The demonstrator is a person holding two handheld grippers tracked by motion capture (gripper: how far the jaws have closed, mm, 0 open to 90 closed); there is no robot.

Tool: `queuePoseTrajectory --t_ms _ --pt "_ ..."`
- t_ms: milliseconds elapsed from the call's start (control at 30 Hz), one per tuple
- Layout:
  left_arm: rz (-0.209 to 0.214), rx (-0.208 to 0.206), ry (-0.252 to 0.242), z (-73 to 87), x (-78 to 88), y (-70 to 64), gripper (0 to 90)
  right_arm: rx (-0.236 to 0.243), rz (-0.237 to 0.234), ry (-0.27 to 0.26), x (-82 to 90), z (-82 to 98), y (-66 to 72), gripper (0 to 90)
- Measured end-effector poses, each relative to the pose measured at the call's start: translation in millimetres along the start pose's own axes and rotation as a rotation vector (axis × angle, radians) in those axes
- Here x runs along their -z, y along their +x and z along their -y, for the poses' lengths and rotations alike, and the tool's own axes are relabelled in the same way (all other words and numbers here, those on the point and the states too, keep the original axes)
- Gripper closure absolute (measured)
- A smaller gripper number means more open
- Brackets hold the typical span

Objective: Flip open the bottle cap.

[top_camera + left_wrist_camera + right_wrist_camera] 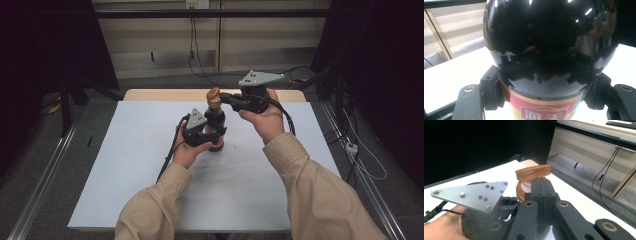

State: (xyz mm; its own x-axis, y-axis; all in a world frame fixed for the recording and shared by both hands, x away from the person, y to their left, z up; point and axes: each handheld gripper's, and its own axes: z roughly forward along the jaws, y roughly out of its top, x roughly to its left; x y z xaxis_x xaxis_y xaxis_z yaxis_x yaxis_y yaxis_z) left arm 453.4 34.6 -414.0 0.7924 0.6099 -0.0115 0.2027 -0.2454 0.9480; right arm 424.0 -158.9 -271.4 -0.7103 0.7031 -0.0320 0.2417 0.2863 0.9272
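Black glossy bottle: upright on white table cover.
Left gripper: clamped on bottle body.
Right gripper: jaws together beside brown flip cap.

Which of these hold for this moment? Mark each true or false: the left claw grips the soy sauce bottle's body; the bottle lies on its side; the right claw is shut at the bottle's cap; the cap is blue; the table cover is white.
1. The left claw grips the dark soy sauce bottle by its body. True.
2. The bottle lies on its side. False: it stands upright on the table cover.
3. The right claw is shut, its tips at the cap. True.
4. The cap is blue. False: it is orange-brown.
5. The table cover is white. True.
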Motion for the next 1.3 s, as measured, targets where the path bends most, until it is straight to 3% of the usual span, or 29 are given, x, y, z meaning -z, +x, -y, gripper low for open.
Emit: queuePoseTrajectory --t_ms 1300 --pt "-0.008 0.0 0.002 0.2 0.0 -0.5 30.4 0.009 0.008 -0.024 -2.6 -8.9 4.7 90.0"
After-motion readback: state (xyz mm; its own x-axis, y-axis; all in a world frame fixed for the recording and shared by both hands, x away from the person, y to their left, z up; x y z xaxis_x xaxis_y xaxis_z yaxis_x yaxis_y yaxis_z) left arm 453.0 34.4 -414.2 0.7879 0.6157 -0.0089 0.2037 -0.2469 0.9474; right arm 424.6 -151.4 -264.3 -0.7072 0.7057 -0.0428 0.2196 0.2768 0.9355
